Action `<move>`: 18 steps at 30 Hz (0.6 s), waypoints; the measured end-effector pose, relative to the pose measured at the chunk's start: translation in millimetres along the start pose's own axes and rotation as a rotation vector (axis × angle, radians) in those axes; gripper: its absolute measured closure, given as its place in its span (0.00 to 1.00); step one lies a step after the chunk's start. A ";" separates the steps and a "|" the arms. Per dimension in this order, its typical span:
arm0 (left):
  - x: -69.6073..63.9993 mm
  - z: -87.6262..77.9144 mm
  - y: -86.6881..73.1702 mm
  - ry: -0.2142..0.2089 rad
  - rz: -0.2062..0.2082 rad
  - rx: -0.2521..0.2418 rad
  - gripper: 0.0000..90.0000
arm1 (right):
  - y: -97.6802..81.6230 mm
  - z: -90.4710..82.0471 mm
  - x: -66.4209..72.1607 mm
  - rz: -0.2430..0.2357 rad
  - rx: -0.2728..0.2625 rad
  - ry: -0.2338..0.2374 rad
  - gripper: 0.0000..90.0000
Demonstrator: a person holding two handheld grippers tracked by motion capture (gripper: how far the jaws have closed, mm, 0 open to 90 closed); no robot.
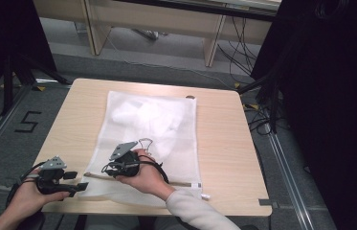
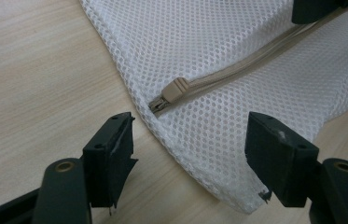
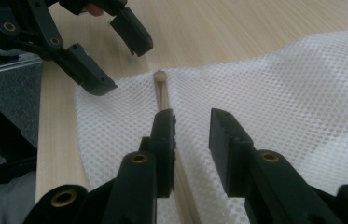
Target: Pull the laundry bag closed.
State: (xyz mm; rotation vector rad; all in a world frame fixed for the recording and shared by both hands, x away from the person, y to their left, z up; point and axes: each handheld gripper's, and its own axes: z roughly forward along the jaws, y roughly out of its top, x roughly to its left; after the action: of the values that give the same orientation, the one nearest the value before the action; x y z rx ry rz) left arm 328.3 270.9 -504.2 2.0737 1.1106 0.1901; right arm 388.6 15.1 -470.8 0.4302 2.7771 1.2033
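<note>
I have a gripper in each hand at the near edge of the wooden table (image 1: 224, 143), and both are working at the white mesh laundry bag (image 1: 157, 124) that lies flat in front of me.

My left gripper (image 2: 188, 149) stands wide open — its two black jaws are well apart and nothing is pressed between them. Just ahead of the jaws, between their tips, lies the rounded near corner of the bag, and a little farther on sits the beige zipper pull (image 2: 167, 97) at the closed end of the zipper (image 2: 237, 70), which runs away from this tool toward the upper right. The pads touch neither the mesh nor the pull.

My right gripper (image 3: 192, 126) is much narrower, with only a slim gap between the pads. It hovers low over the bag along the zipper line: the beige tape runs up from beneath my left-hand jaw and ends at the pull straight ahead of the tips. Mesh shows in the gap, but I cannot see the pads pinching anything. Beyond the pull, up and to the left of this tool, I see the open jaws of my left gripper at the bag's corner.

In the high view my right hand (image 1: 142, 175) rests over the bag's near edge, my left hand (image 1: 27, 199) at the table's corner.
</note>
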 end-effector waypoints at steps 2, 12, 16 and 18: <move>-0.3 -0.1 0.0 -0.009 -0.001 -0.002 0.36 | 2.1 3.0 2.6 0.014 0.011 0.008 0.81; -0.9 -0.9 -0.1 -0.005 0.002 -0.004 0.36 | 11.5 19.1 6.0 -0.009 0.019 0.029 0.85; -0.2 -0.2 -0.5 -0.004 -0.002 0.002 0.36 | 14.7 26.7 6.3 -0.006 0.027 0.037 0.85; -0.3 -0.3 -0.6 -0.007 -0.001 0.002 0.36 | 16.0 30.6 7.0 0.005 0.025 0.041 0.85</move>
State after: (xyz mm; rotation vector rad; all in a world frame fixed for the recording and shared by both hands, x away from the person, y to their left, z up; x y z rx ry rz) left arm 327.6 271.0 -504.3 2.0741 1.1078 0.1811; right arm 391.2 49.0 -480.0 0.4193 2.8299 1.1930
